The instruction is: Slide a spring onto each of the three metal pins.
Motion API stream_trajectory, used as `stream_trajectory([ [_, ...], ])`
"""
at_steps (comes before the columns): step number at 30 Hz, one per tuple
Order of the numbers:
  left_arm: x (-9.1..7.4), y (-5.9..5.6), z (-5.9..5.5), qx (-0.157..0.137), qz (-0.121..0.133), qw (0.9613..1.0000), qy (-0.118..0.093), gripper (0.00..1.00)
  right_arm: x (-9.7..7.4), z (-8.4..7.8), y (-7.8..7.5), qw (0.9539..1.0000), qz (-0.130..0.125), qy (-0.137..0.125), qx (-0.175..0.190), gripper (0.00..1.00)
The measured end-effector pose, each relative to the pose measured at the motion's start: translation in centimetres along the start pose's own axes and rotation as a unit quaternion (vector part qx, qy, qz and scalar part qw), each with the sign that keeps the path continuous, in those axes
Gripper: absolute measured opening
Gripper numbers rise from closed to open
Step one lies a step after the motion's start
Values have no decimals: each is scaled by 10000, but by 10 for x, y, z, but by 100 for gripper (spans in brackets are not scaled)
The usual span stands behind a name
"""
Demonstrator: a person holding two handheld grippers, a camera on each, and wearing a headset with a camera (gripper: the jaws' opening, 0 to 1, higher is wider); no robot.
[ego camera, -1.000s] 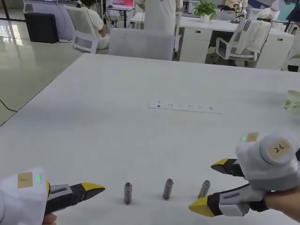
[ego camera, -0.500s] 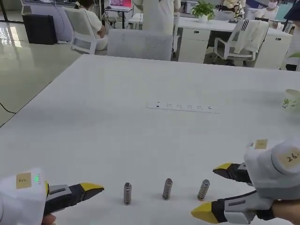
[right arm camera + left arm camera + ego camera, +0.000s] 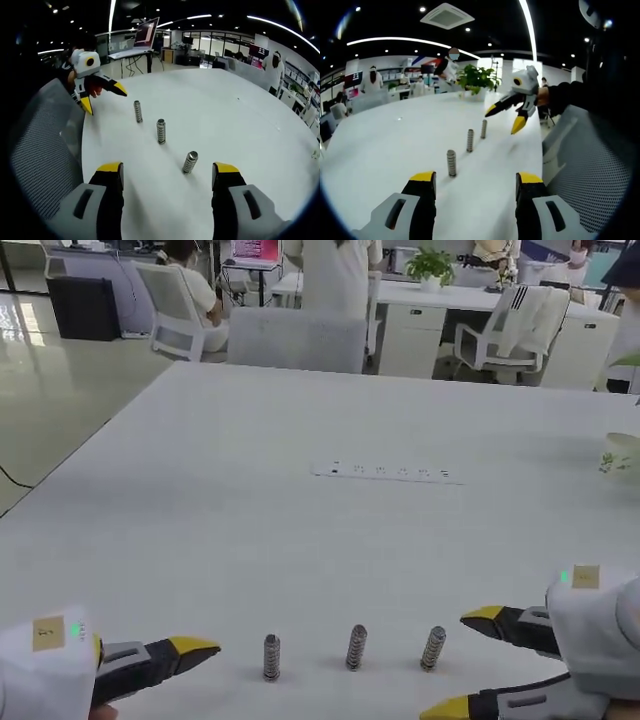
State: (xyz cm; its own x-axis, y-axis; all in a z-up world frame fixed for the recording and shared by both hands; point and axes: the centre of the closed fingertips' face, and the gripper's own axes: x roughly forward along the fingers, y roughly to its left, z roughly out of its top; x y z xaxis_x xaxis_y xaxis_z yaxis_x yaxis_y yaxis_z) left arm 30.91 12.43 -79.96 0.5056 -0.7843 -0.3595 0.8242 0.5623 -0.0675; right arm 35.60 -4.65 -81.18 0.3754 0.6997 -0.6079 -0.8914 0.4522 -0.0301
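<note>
All three springs stand in a row on the white table (image 3: 300, 540) at 6 o'clock in the head view: the left spring (image 3: 271, 656), the middle spring (image 3: 356, 647) and the right spring (image 3: 433, 648). I can't make out the pins inside the coils, but I judge each spring is already seated on one. My left gripper (image 3: 476, 177) sits at 8 o'clock, jaws spread wide and holding nothing, with the left spring just ahead at its 12 o'clock. My right gripper (image 3: 465, 661) at 4 o'clock is equally wide open and empty, near the right spring. That spring leans a little, so I'd check its seating. To finish cleanly, I'd keep both grippers level and draw them straight out toward 9 and 3 o'clock, with no tip brushing a coil.
</note>
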Motion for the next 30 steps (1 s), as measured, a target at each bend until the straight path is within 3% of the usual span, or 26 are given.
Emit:
stream_trajectory([
  [3, 0, 0, -1, -22, -1, 10000, -5, 60, -2, -2, 1, 9999, -13, -117, 8, 72],
  [7, -1, 0, -1, -46, 14, 10000, -20, 60, -4, 1, 5, 9988, 65, -476, 2, 72],
  [15, -1, 0, -4, -103, 45, 9999, -31, 60, -4, -7, 6, 9984, 34, -561, 85, 77],
  [30, -3, 6, -10, -334, 178, 9992, -132, 61, -6, -7, 8, 9969, 53, -774, 145, 79],
])
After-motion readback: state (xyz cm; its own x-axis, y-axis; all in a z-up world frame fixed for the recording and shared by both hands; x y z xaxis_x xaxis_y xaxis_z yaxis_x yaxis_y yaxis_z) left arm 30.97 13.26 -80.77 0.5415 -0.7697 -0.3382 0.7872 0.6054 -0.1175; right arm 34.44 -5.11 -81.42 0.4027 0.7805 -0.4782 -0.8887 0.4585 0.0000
